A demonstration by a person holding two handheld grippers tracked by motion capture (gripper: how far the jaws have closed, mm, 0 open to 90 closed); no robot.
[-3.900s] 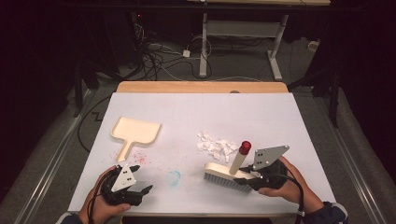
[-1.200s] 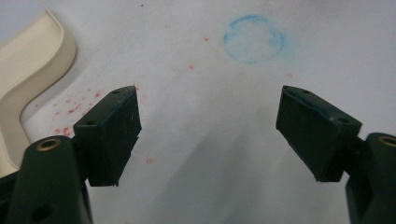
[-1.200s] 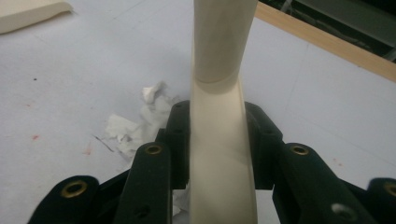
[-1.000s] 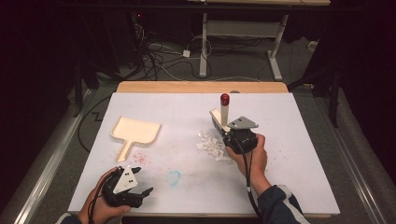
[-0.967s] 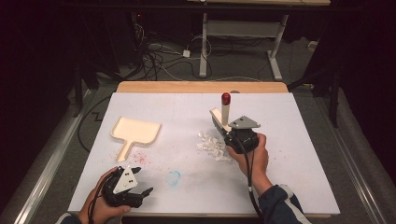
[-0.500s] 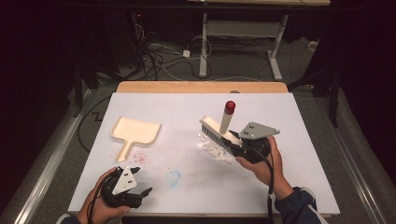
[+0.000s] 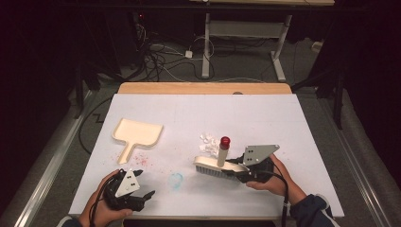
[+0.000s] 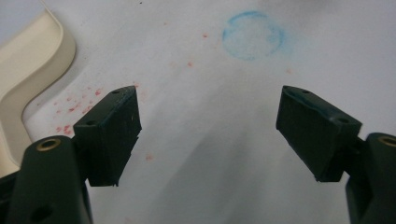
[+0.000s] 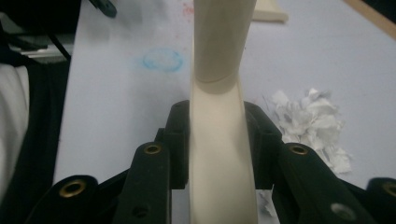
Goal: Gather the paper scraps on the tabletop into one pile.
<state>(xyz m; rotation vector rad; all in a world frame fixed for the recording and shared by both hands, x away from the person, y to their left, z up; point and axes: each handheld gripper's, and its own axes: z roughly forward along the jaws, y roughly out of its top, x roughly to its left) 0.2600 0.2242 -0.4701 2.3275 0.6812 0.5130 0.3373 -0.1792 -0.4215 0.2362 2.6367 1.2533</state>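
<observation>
A dark room: tangled cables (image 7: 161, 52) on grey floor (image 7: 246, 66), metal desk legs (image 7: 279, 47) behind.

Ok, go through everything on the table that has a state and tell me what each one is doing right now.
Brush: lying bristles-down on the table, clamped by its body.
Right hand-held gripper: shut on the brush.
Left hand-held gripper: open, nothing between the jaws.
Dustpan: flat on the table, holding nothing, untouched.
Paper scraps: loose pile just beyond the brush.
</observation>
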